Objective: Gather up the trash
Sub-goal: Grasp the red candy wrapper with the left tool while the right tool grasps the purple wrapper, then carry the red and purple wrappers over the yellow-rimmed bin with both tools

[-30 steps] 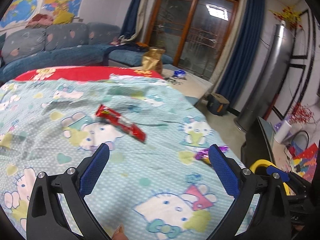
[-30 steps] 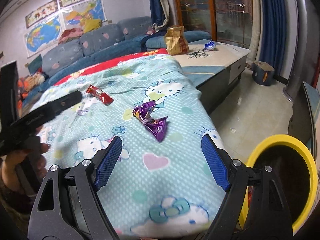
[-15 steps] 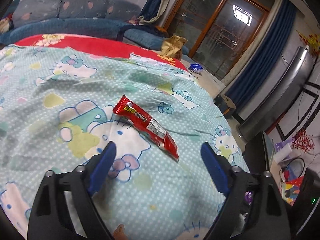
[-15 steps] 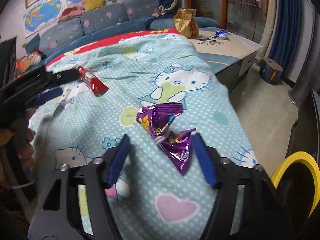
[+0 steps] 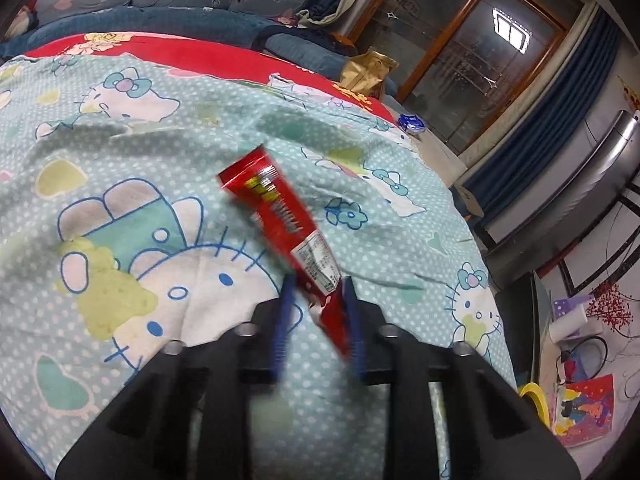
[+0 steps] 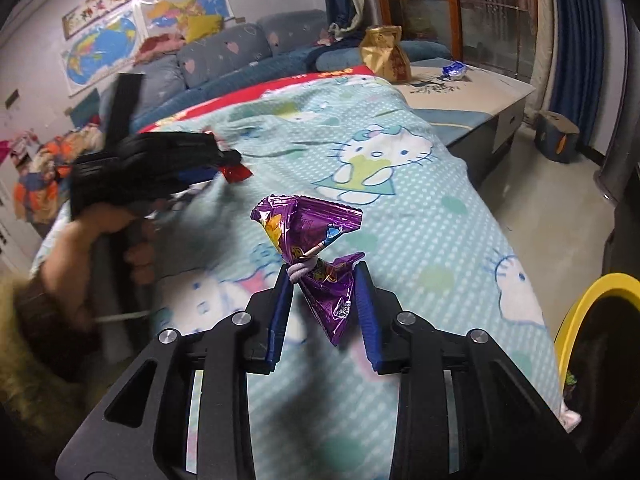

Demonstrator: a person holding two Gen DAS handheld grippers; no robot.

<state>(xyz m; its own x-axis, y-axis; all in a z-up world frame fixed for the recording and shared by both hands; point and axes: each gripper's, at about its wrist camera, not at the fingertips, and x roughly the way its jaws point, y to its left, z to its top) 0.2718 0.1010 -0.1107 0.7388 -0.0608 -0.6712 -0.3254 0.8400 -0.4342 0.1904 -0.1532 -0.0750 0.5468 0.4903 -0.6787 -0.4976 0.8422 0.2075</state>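
My left gripper (image 5: 318, 312) is shut on the near end of a long red snack wrapper (image 5: 280, 224), which sticks out forward over the Hello Kitty bedspread (image 5: 120, 200). My right gripper (image 6: 322, 300) is shut on a crumpled purple wrapper (image 6: 308, 236) and holds it above the bedspread (image 6: 400, 220). The left gripper (image 6: 230, 166) also shows in the right wrist view, with the red wrapper's end (image 6: 236, 174) at its tip. A yellow-rimmed bin (image 6: 588, 340) stands on the floor at the right, beside the bed.
A gold paper bag (image 6: 386, 56) and a blue wrapper (image 6: 454, 70) lie on a low table (image 6: 480, 92) beyond the bed. A sofa (image 5: 160, 4) runs along the back wall. The bin's yellow rim (image 5: 532, 400) shows at the left view's lower right.
Both grippers moved forward over the bed and closed: the left on the red wrapper, the right on the purple wrapper. Both wrappers are lifted off the bedspread.
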